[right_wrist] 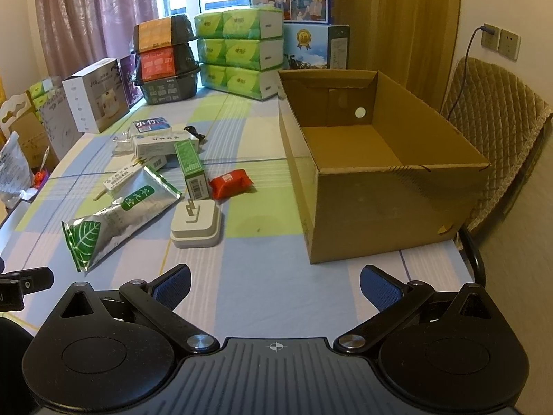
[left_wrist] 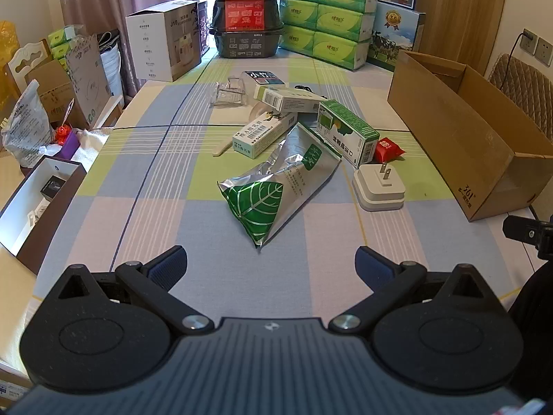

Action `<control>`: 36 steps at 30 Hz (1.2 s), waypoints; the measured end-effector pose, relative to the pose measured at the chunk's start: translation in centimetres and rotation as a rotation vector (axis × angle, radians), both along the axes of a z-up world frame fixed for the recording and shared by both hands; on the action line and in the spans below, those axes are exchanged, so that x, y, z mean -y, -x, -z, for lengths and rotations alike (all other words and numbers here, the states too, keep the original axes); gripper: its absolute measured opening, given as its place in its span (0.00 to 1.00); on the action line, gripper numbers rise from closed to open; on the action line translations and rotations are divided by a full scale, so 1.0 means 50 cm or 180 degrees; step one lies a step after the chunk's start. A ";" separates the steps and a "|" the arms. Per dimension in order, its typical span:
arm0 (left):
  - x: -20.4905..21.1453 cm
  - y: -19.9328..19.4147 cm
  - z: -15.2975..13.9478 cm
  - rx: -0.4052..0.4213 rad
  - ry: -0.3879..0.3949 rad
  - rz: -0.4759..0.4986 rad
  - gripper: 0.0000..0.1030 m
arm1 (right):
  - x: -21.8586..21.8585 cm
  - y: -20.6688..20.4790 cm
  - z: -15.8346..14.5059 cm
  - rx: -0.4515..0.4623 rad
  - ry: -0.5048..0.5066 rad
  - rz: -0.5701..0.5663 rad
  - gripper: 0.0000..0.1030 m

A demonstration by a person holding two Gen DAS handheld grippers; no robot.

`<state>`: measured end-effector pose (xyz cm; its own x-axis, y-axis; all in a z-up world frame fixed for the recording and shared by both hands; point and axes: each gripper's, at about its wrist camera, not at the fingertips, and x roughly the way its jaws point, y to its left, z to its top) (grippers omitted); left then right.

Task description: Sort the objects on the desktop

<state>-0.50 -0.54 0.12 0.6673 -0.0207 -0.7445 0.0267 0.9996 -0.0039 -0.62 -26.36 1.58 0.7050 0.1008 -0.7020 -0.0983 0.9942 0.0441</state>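
Note:
A silver and green foil pouch (left_wrist: 276, 186) (right_wrist: 117, 218) lies mid-table, just ahead of my open left gripper (left_wrist: 271, 264). Right of it sits a white plug adapter (left_wrist: 378, 190) (right_wrist: 197, 223), prongs up. Behind are a green box (left_wrist: 347, 133) (right_wrist: 190, 166), a red packet (left_wrist: 389, 148) (right_wrist: 231, 181), white medicine boxes (left_wrist: 264, 133) (right_wrist: 133, 173) and a clear glass (left_wrist: 228, 93). An open, empty cardboard box (left_wrist: 466, 131) (right_wrist: 376, 169) stands on the right. My right gripper (right_wrist: 274, 285) is open above bare cloth, in front of the box's near-left corner.
The checked tablecloth (left_wrist: 138, 180) (right_wrist: 262, 214) covers the table. Tissue packs (left_wrist: 328, 17) (right_wrist: 238, 52), stacked black tubs (left_wrist: 245, 14) (right_wrist: 166, 58) and a white carton (left_wrist: 162, 45) (right_wrist: 95, 98) line the far edge. A quilted chair (right_wrist: 497, 131) stands right; an open box (left_wrist: 38, 200) and bags sit left.

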 end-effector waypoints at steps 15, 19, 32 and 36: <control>0.000 0.000 0.000 -0.0002 0.0005 -0.0003 0.99 | 0.000 0.000 -0.001 0.0000 0.0004 -0.0004 0.98; -0.001 0.000 0.000 -0.0002 0.0009 -0.0005 0.99 | 0.000 0.001 -0.001 0.0002 0.0006 -0.0004 0.98; -0.017 0.001 0.000 -0.0004 0.0181 -0.0060 0.99 | 0.000 0.000 0.001 0.0005 0.0042 -0.0017 0.98; -0.019 0.002 -0.001 -0.0005 0.0202 -0.0072 0.99 | -0.003 0.002 0.002 0.0019 0.0076 -0.0021 0.98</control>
<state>-0.60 0.42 0.17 0.6669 -0.0529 -0.7432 0.0041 0.9977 -0.0673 -0.71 -26.19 1.49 0.7086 0.0888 -0.7000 -0.1051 0.9943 0.0197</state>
